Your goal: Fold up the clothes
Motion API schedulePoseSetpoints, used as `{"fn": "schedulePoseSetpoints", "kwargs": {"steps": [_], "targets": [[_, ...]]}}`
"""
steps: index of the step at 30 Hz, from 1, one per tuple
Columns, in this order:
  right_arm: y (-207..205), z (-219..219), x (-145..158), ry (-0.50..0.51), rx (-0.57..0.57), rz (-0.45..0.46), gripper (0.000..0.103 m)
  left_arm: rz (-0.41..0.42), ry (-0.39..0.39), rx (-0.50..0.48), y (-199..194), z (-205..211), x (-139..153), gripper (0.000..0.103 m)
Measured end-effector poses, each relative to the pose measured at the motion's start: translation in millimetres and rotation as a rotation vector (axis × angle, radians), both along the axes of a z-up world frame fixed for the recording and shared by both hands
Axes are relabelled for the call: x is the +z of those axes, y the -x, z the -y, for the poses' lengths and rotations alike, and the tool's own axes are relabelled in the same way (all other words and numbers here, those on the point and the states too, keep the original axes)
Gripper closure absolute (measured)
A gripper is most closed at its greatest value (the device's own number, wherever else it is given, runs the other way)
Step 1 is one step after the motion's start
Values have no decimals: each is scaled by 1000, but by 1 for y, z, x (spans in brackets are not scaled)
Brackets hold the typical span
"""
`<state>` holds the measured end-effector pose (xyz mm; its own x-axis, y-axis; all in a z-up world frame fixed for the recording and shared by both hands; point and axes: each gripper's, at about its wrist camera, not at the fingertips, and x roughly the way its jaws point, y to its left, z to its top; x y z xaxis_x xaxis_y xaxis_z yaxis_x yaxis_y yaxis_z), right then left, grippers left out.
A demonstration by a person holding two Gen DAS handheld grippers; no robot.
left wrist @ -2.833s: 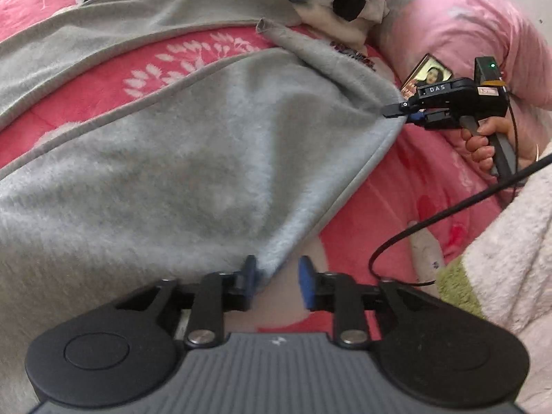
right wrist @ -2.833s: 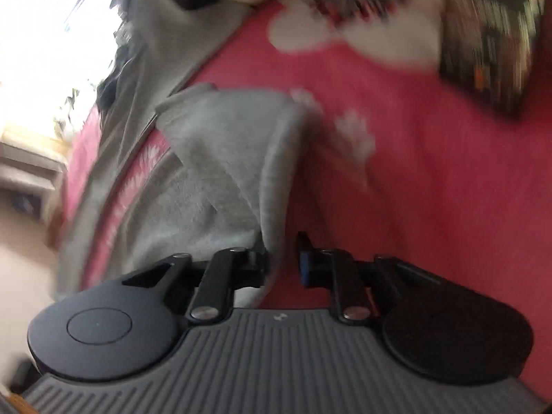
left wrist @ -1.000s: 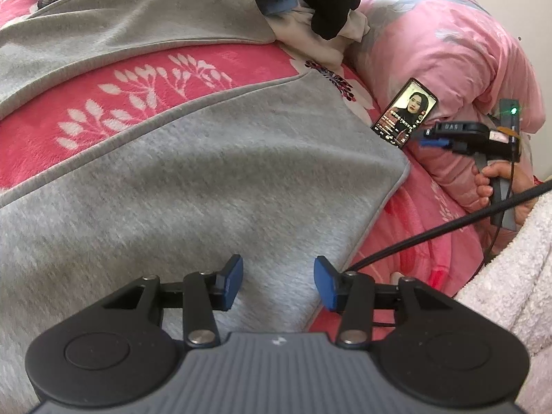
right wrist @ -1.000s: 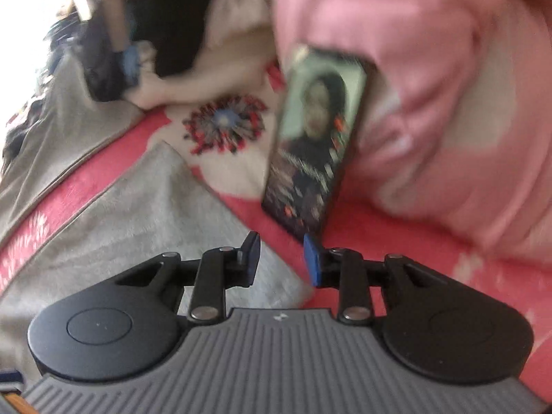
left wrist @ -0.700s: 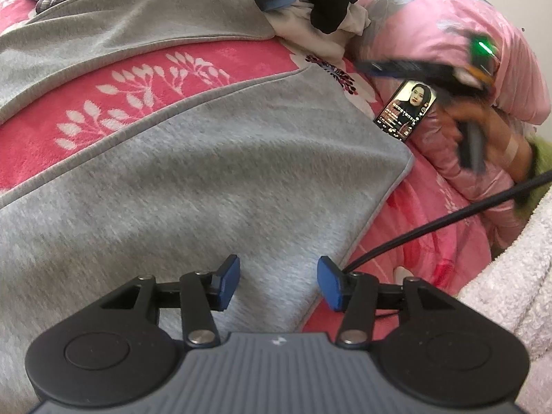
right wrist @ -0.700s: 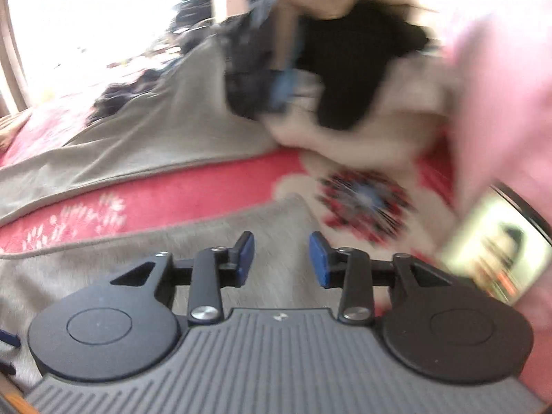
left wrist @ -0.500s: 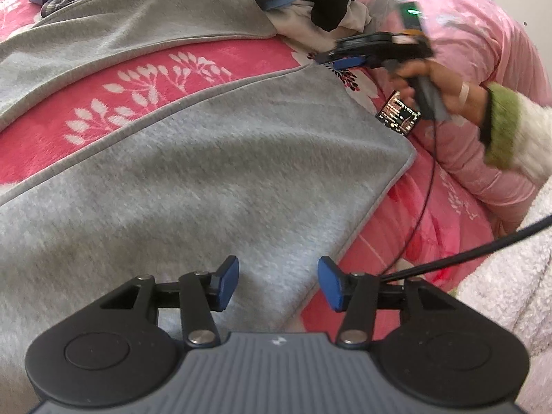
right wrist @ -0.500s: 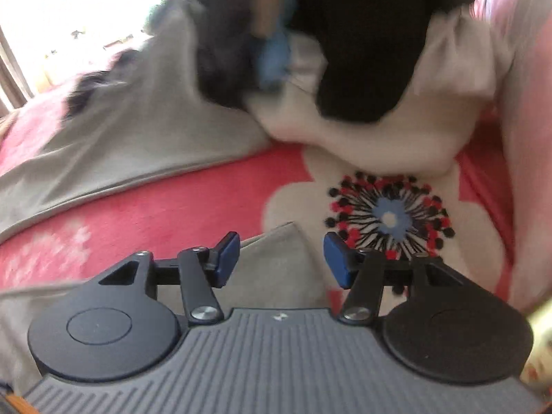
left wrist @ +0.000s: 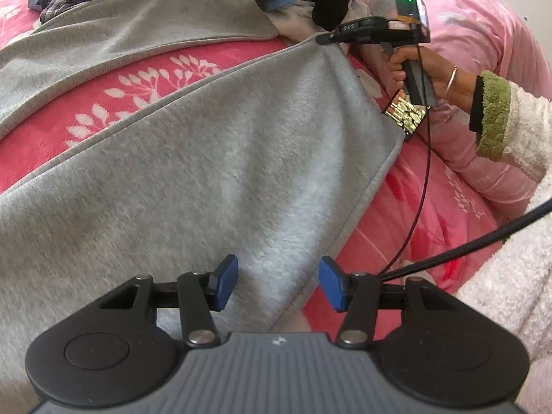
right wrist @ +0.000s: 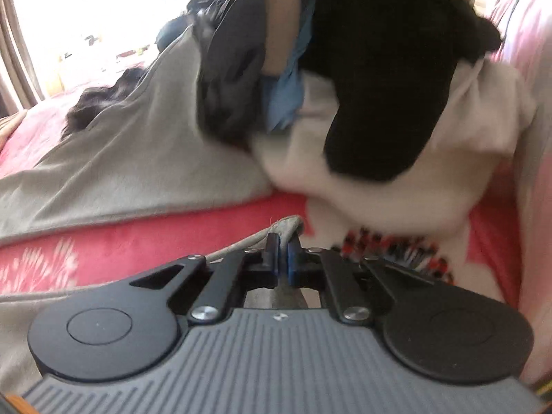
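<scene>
A large grey fleece garment [left wrist: 193, 172] lies spread over the red floral bedspread [left wrist: 145, 72]. My left gripper [left wrist: 278, 281] hovers open over its near hem, blue pads apart with nothing between them. At the garment's far corner, my right gripper [left wrist: 322, 39] is shut on the grey cloth, and the corner is lifted slightly. In the right wrist view the right gripper [right wrist: 282, 257] pinches that grey corner [right wrist: 286, 224] between closed blue pads.
A pile of black, blue and cream clothes [right wrist: 345, 96] sits just beyond the held corner. A second grey piece [left wrist: 138, 24] lies further back. A phone [left wrist: 405, 115] rests against a pink quilt [left wrist: 483, 34] on the right. A person's hand and green-cuffed sleeve [left wrist: 490, 117] hold the right gripper.
The right gripper swung from beside the phone to the garment's far corner, closed on it and raised it. My left gripper let go of the near hem and now stays open.
</scene>
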<state>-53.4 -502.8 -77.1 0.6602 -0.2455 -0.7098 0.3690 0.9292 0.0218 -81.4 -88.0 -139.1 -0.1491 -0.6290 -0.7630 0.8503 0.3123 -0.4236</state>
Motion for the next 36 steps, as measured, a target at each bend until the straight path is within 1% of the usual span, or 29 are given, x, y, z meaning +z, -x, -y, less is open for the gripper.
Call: {"fn": "schedulePoseSetpoints", "kwargs": {"steps": [2, 4, 6, 7, 9, 11, 12, 13, 14, 16, 17, 18, 20, 21, 23, 26, 29, 32, 33, 35, 36], "targets": [[-11, 2, -17, 26, 0, -60, 100, -15, 4, 10, -3, 1, -3, 48], [-18, 4, -38, 77, -34, -124, 98, -29, 4, 24, -5, 1, -5, 48], [-17, 10, -42, 114, -112, -121, 96, -35, 1, 38, -5, 1, -3, 48], [-12, 13, -36, 104, -145, -91, 94, -33, -2, 49, -5, 0, -1, 48], [-3, 19, -22, 78, -204, -25, 93, -20, -10, 87, -5, -6, 6, 48], [5, 12, -2, 81, -202, 48, 91, -13, -14, 129, -6, -15, 16, 48], [7, 7, 8, 77, -186, 84, 85, -12, -14, 153, -8, -21, 22, 47], [8, 0, 18, 67, -163, 120, 75, -13, -16, 183, -9, -30, 28, 47], [9, -9, 27, 56, -137, 158, 71, -14, -19, 214, -11, -39, 34, 46], [8, -29, 45, 32, -64, 226, 59, -28, -32, 307, -14, -65, 42, 45], [7, -40, 53, 17, -16, 251, 55, -35, -40, 355, -15, -79, 47, 45], [6, -51, 60, 2, 32, 275, 50, -47, -45, 426, -15, -98, 50, 45], [1, -80, 73, -38, 159, 283, 43, -73, -53, 574, -15, -138, 56, 45], [-2, -94, 79, -58, 223, 286, 38, -75, -57, 638, -11, -157, 58, 45], [-10, -128, 89, -99, 376, 262, 33, -63, -67, 790, -1, -200, 63, 44], [-21, -185, 98, -104, 649, 204, 25, -88, -64, 1006, 9, -259, 63, 43], [-18, -253, 102, -71, 960, 152, 25, -133, -26, 1237, 7, -309, 54, 43], [3, -323, 94, -15, 1257, 105, 26, -196, 42, 1437, -1, -351, 34, 43], [11, -336, 89, 6, 1303, 95, 27, -207, 52, 1488, -3, -360, 28, 43], [29, -356, 76, 49, 1378, 77, 38, -227, 68, 1575, -8, -375, 15, 44], [38, -366, 70, 71, 1415, 68, 46, -233, 72, 1608, -10, -381, 8, 45]]}}
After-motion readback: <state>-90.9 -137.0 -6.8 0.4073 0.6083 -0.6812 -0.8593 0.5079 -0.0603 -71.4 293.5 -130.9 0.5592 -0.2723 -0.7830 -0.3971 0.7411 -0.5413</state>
